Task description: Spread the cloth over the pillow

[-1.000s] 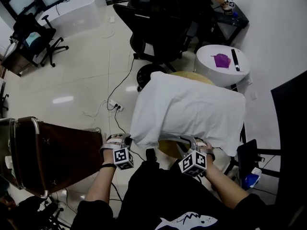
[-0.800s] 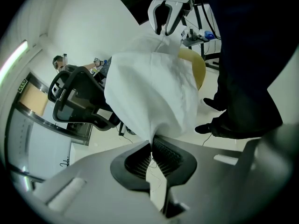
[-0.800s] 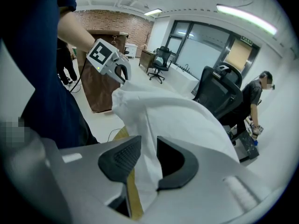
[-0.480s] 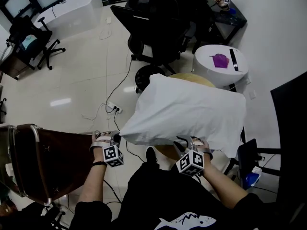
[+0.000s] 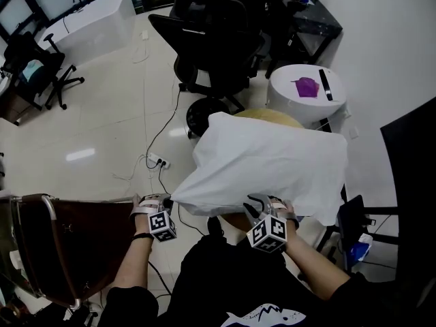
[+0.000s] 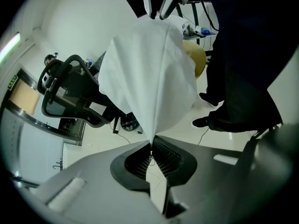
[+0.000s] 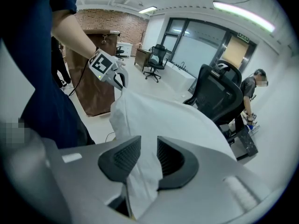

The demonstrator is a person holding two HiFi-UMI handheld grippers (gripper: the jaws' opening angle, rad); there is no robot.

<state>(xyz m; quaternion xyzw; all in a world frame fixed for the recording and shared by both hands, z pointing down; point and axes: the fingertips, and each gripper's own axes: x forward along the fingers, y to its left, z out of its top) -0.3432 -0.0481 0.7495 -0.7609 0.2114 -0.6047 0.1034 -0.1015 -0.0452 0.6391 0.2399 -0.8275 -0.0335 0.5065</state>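
I have the left claw (image 6: 152,147) clenched on one corner of the white cloth (image 5: 272,159), and the fabric fans out from between its pads. The right claw (image 7: 148,155) is grasping a bunched fold of the same near edge, its jaws held apart only by the wad between them. Ahead of both claws the cloth lies draped over a mound on the round yellowish counter (image 5: 272,116). I take that mound to be the pillow, though no bare part of it shows.

To do this step well, I'd spread the claws apart until the slack between them goes flat, keeping them level with each other. Then I'd lower the near hem down the near side of the mound. I'd pull gently, because a hard tug could drag the far hem off the mound.

Room is mixed. My own body sits right behind both claws, so drawing back is limited. Outward of the left claw stands a brown cabinet (image 5: 75,240), with floor cables (image 5: 157,161) below and ahead of it. Beyond the counter is a black office chair (image 5: 208,39), and ahead and outward of the right claw a white round stand (image 5: 300,107). The cloth's right-hand edge hangs past the counter rim.
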